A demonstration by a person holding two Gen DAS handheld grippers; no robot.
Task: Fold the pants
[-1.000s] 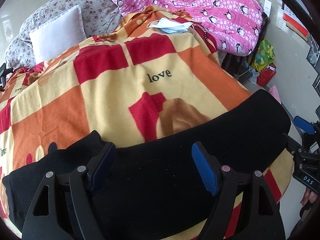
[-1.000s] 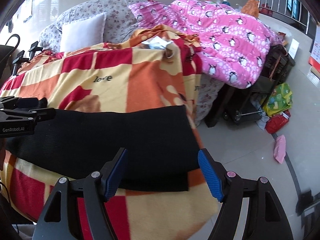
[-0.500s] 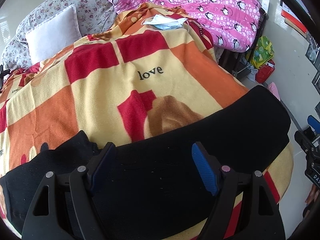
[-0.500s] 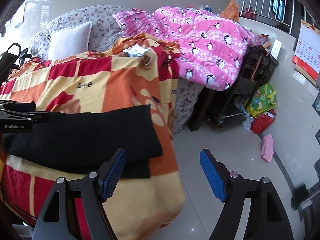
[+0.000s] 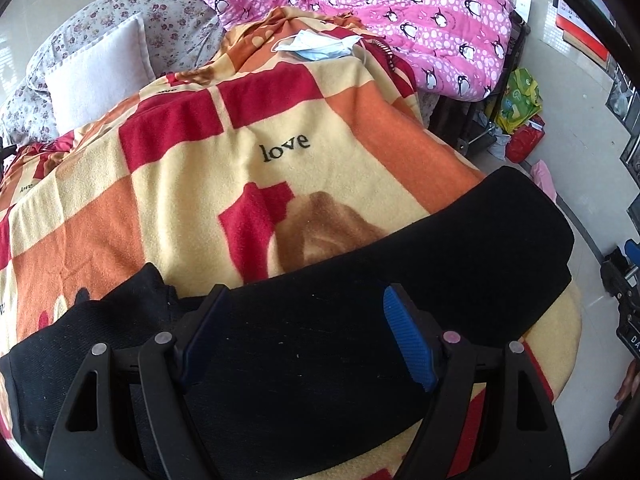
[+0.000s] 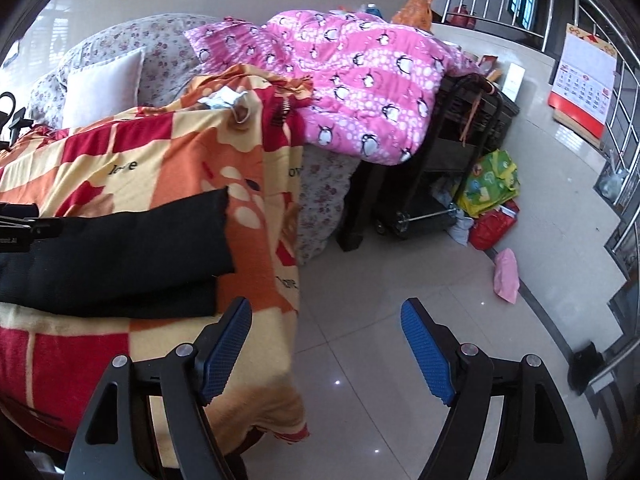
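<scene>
The black pants (image 5: pixel 400 280) lie folded lengthwise across the near edge of an orange, red and cream "love" blanket (image 5: pixel 248 184). My left gripper (image 5: pixel 304 332) is open and empty, hovering just over the pants' middle. In the right wrist view the pants (image 6: pixel 120 248) lie at the left on the blanket (image 6: pixel 160 160). My right gripper (image 6: pixel 326 344) is open and empty, off the bed's right corner, above the tiled floor. The left gripper (image 6: pixel 24 226) shows at the left edge there.
A pink penguin quilt (image 6: pixel 360 80) lies at the back right, a white pillow (image 5: pixel 100 76) at the back left, a face mask (image 5: pixel 316 46) on the blanket. Beside the bed stand a black cart (image 6: pixel 452 168) and bags (image 6: pixel 488 184) on the tiled floor (image 6: pixel 400 280).
My right gripper has swung right, away from the pants' end and off the bed, over the floor. The left gripper stays over the pants, shifted slightly.
</scene>
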